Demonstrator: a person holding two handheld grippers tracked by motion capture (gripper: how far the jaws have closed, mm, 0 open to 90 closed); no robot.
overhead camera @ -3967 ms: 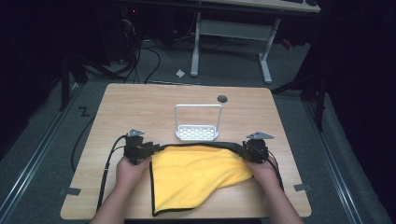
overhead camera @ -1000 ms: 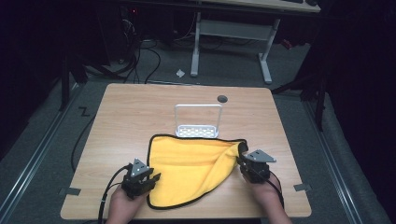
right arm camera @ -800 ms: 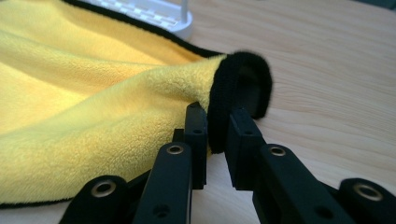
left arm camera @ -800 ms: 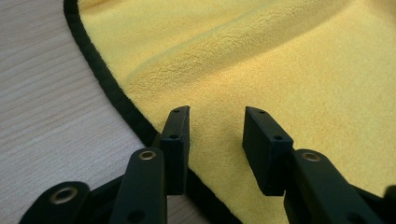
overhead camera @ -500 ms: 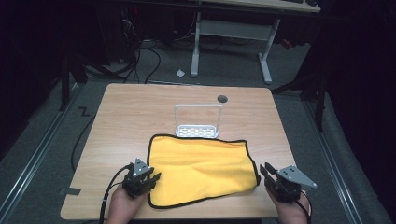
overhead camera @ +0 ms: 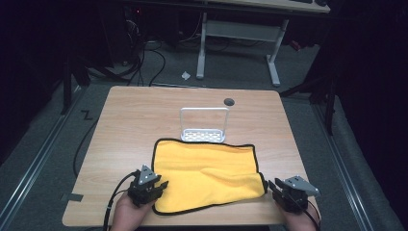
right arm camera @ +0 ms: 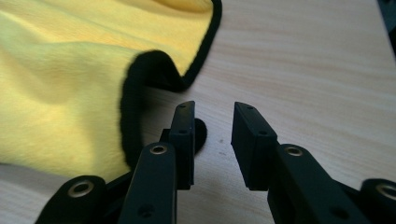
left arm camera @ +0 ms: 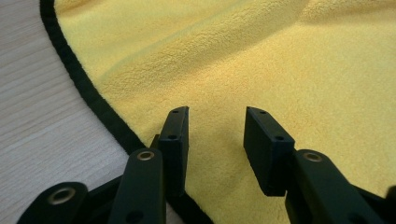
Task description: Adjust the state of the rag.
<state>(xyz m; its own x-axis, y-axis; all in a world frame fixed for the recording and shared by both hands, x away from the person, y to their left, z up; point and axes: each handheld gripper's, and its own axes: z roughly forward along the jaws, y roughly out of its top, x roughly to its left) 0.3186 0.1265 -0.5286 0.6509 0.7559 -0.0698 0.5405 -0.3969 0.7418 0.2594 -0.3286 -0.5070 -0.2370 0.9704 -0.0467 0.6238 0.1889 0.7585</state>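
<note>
A yellow cloth (overhead camera: 207,173) with a black hem lies spread flat on the wooden table (overhead camera: 134,120). My left gripper (overhead camera: 162,186) rests at the cloth's front left corner. In the left gripper view its jaws (left arm camera: 217,126) stand open over the yellow pile (left arm camera: 280,56), pinching nothing. My right gripper (overhead camera: 272,186) sits just off the cloth's front right corner. Its jaws (right arm camera: 212,121) have just been opening and are open, with bare wood between them. The curled black hem of the cloth (right arm camera: 60,93) lies beside the left jaw.
A small white wire rack (overhead camera: 203,125) stands upright just behind the cloth's far edge. A dark round hole (overhead camera: 229,101) sits in the table behind it. Bare wood runs along the table's left, right and back. Desk legs and cables lie on the floor beyond.
The right gripper let go of the cloth's lifted right corner and moved right and toward the front edge. The cloth now lies flat. The left gripper stayed put.
</note>
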